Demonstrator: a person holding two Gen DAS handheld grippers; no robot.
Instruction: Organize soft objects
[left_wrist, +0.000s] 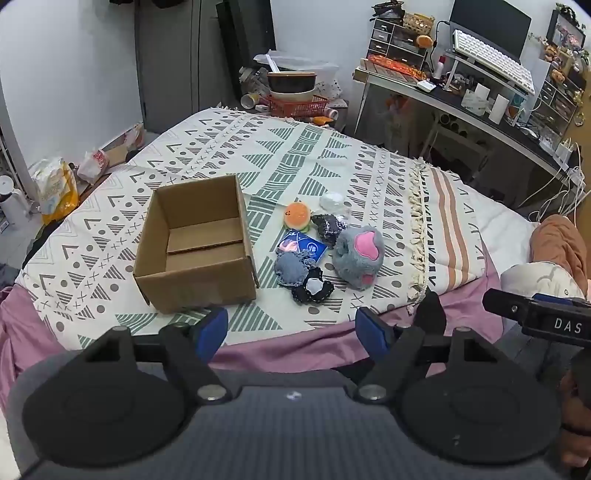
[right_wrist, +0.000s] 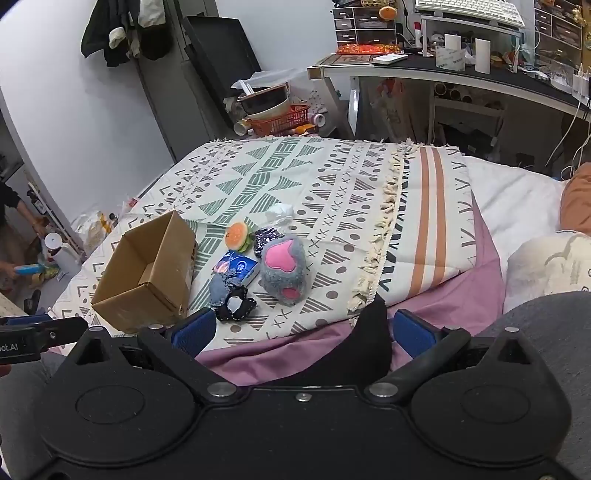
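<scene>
On a patterned blanket over a bed, sitting just right of the empty cardboard box: a heap of soft toys, untouched; hovering short of it, spread and empty, left gripper and right gripper; probably needing a reach and pinch next.

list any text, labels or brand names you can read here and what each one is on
"DAS" in white letters on the right claw's black body, seen from the left wrist camera.
"oot.AI", cut off by the frame edge, on the left claw's black body, seen from the right wrist camera.
Blue packet beside the cardboard box: a round white logo and print, too blurred to read.
Desk items and floor bags: print too small to read.
</scene>
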